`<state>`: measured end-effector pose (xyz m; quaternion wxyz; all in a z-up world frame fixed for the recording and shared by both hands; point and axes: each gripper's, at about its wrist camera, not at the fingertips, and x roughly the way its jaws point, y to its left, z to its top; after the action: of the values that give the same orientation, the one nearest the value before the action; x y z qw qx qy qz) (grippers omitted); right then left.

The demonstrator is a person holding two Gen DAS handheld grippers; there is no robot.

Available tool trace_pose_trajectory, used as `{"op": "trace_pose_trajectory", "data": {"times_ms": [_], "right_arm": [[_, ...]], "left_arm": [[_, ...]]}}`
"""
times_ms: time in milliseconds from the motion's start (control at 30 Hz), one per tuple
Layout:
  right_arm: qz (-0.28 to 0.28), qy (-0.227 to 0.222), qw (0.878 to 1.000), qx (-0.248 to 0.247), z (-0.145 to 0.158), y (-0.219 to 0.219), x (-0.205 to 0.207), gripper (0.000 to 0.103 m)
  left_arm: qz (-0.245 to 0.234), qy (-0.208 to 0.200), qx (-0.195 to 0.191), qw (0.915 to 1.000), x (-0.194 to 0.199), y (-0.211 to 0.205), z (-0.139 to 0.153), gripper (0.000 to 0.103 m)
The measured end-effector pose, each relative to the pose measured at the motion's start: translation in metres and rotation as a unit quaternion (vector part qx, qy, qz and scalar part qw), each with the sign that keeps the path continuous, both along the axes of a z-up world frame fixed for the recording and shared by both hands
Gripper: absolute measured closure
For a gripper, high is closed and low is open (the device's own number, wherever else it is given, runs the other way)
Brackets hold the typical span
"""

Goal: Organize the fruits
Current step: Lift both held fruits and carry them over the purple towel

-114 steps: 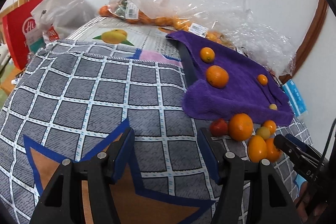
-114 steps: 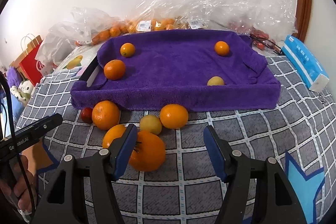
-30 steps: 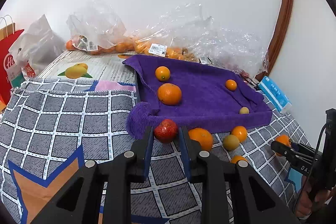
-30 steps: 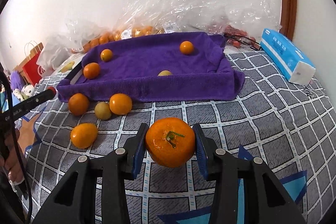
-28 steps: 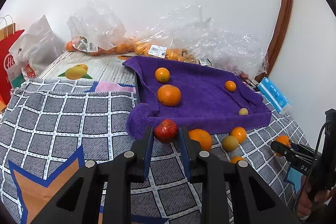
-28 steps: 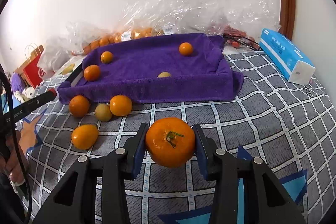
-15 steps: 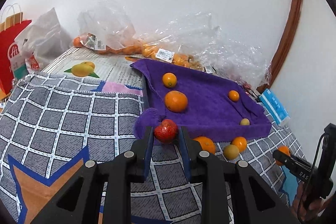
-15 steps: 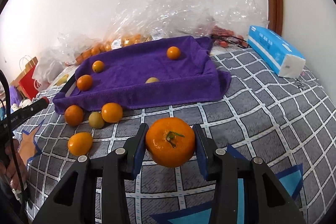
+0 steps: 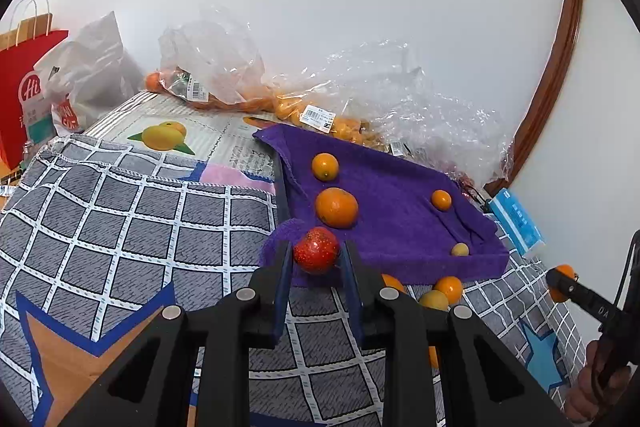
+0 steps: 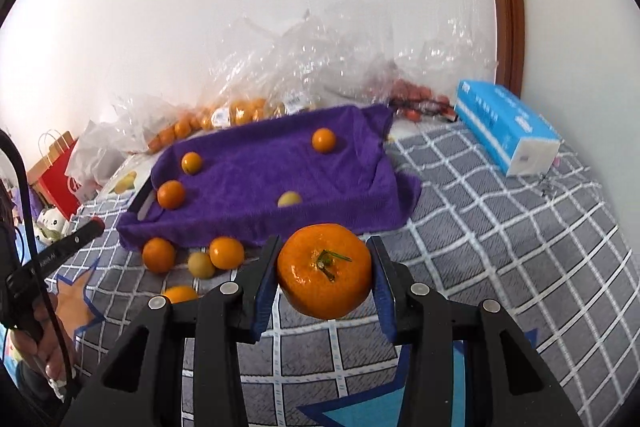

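A small red speckled fruit (image 9: 316,254) is pinched in the left gripper (image 9: 316,259) at the near-left corner of the purple towel-lined tray (image 10: 360,195), and a large stemmed orange mandarin (image 10: 324,270) is clamped in the right gripper (image 10: 325,277) short of its near wall.

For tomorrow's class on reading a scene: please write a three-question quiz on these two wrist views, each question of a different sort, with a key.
1. True or false: the left tool grips a small red round fruit.
2. How many fruits lie on the purple towel-lined tray? A two, B four, C six.
3. Fill in: the right tool holds a large orange ____ with a green stem.

Key: 1 true; 2 B; 3 mandarin.
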<state>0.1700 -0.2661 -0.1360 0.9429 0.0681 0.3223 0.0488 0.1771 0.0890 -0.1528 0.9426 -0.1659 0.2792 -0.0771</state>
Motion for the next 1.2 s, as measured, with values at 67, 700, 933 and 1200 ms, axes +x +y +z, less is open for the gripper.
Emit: {"op": "trace_pose_trajectory", "data": {"times_ms": [67,700,933,1200], "right_arm": [[-0.003,-0.004,1.000,-0.003,0.005,0.002,0.001,0.061],[0.011,-0.019,1.000,-0.006,0.025,0.011,0.028,0.061],[0.007,-0.024,1.000,-0.004,0.026,0.009,0.047,0.061],[0.018,-0.042,0.999,-0.018,0.036,0.017,0.075,0.061]], "left_arm": [[0.004,-0.001,0.000,1.0000,0.000,0.001,0.000,0.080],[0.019,-0.020,0.002,0.9996,-0.002,-0.001,0.025,0.080],[0.012,-0.045,0.001,0.9989,0.004,-0.007,0.057,0.080],[0.005,-0.058,0.002,0.9983,0.035,-0.006,0.075,0.080]]}}
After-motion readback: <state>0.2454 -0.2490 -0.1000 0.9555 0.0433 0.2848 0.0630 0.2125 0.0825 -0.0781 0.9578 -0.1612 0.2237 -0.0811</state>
